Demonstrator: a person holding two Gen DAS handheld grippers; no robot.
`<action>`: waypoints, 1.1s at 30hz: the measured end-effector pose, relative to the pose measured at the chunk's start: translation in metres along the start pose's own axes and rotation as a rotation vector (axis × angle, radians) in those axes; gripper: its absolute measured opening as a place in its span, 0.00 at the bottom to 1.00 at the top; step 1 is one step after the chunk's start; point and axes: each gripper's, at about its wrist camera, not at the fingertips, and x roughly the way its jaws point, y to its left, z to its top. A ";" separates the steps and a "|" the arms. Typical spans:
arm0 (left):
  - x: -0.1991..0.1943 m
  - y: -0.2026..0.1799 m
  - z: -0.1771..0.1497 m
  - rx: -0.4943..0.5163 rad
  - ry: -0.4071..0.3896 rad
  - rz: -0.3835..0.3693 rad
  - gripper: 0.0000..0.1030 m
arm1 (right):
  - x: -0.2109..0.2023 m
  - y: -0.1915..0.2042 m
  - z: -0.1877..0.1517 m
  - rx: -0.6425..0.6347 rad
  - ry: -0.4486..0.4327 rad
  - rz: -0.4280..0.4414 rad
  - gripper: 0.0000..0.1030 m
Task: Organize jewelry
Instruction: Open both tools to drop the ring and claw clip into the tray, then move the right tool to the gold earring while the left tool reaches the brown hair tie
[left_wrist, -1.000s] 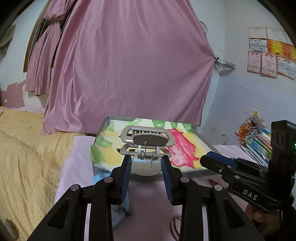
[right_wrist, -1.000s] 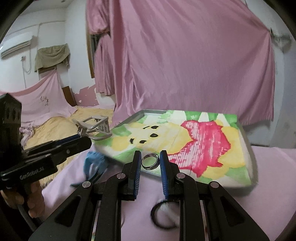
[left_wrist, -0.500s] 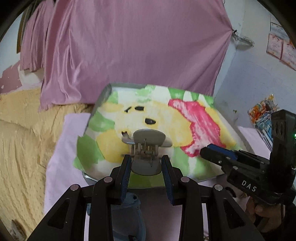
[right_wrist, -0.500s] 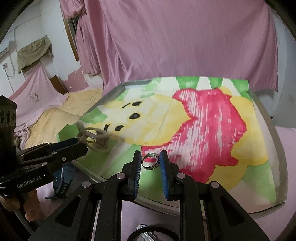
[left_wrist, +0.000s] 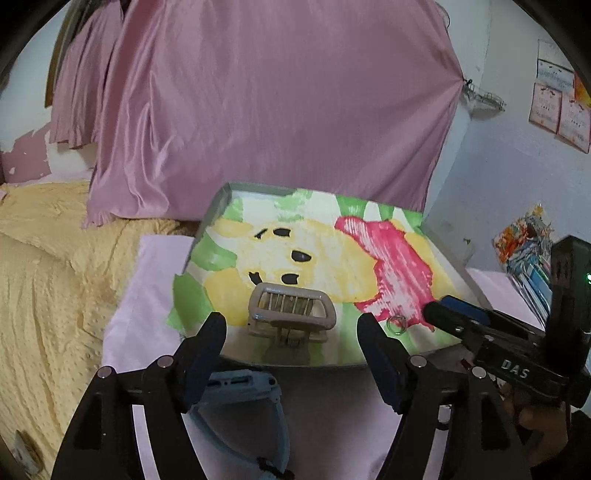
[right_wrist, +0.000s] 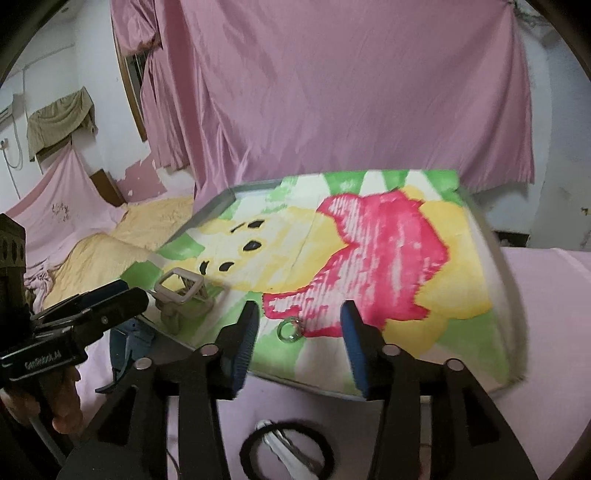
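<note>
A beige hair claw clip (left_wrist: 291, 319) lies on the cartoon-printed tray (left_wrist: 454, 273) near its front edge; it also shows in the right wrist view (right_wrist: 183, 295). My left gripper (left_wrist: 291, 332) is open and empty just behind the clip. A small silver ring (right_wrist: 290, 329) lies on the tray (right_wrist: 495, 266) near the red patch; it shows in the left wrist view (left_wrist: 397, 323) too. My right gripper (right_wrist: 299, 332) is open and empty, its fingers either side of the ring.
A blue hair clip (left_wrist: 243, 391) lies on the pink cloth in front of the tray. A black hair tie (right_wrist: 286, 448) with a white item lies below the right gripper. A yellow bedspread (left_wrist: 48, 266) is at left, a pink curtain (left_wrist: 258, 103) behind.
Both grippers have opened. The claw clip and the ring, held before, now lie on the tray. Both grippers have drawn back slightly.
</note>
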 end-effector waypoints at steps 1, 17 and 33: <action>-0.004 -0.001 -0.001 0.002 -0.015 0.003 0.74 | -0.006 -0.001 -0.002 -0.001 -0.021 -0.003 0.53; -0.087 -0.023 -0.051 0.016 -0.307 0.043 0.99 | -0.122 0.010 -0.059 -0.062 -0.345 -0.121 0.96; -0.116 -0.028 -0.108 0.004 -0.355 0.064 0.99 | -0.158 0.011 -0.118 -0.070 -0.399 -0.188 0.97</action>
